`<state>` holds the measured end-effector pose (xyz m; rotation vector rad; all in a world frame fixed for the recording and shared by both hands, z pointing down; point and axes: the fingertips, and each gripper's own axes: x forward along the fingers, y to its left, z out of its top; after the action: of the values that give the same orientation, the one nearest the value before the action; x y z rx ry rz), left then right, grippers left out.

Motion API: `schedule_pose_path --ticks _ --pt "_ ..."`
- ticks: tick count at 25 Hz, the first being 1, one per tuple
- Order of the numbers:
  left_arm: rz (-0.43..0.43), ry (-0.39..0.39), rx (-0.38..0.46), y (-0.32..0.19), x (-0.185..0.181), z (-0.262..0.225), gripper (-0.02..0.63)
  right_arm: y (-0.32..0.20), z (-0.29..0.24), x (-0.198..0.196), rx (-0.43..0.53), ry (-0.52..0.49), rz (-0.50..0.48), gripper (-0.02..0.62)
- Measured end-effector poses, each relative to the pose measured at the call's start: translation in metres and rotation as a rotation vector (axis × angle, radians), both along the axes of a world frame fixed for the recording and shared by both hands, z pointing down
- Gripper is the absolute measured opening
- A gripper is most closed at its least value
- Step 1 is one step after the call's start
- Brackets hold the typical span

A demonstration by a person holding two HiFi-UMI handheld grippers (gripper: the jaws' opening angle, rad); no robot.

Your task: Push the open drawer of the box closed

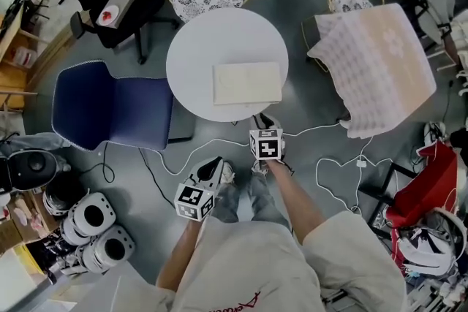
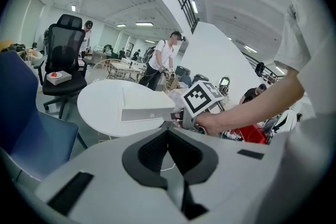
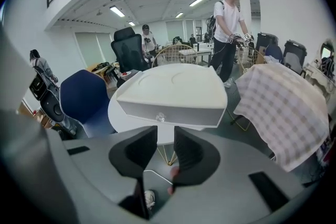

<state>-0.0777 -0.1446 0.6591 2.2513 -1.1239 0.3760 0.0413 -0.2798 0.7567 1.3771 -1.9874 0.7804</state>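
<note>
Box (image 1: 247, 82): sits on round table (image 1: 191, 58), toward its 5 o'clock edge. Drawer front (image 3: 168, 112) with small knob (image 3: 160, 118) faces the operator. Right gripper (image 3: 165, 136): at box's 6 o'clock, jaws part open, empty. Left gripper (image 2: 168, 132): at 7 o'clock, jaws closed together, empty. Judgement: box light, rigid, smooth, likely to skid; press flat on drawer front beside knob, brace far side

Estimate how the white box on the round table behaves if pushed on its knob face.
Low and wide, the box probably won't tip. Nothing visibly anchors it on the smooth table, so a push may slide the whole box. The small knob looks shiny, likely slippery; the flat front beside it seems safer.
</note>
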Motion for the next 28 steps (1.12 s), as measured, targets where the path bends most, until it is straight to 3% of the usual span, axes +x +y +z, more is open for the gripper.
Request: schedule_pose_path --ticks 9,28 --pt "0.025 0.01 0.054 -0.009 0.019 -0.018 0.012 0.021 -0.048 0.015 0.092 -0.013 0.003 0.018" --pt "0.069 0.022 0.255 -0.055 0.045 -0.089 0.013 0.059 -0.162 0.025 0.33 -0.062 -0.039 0.017"
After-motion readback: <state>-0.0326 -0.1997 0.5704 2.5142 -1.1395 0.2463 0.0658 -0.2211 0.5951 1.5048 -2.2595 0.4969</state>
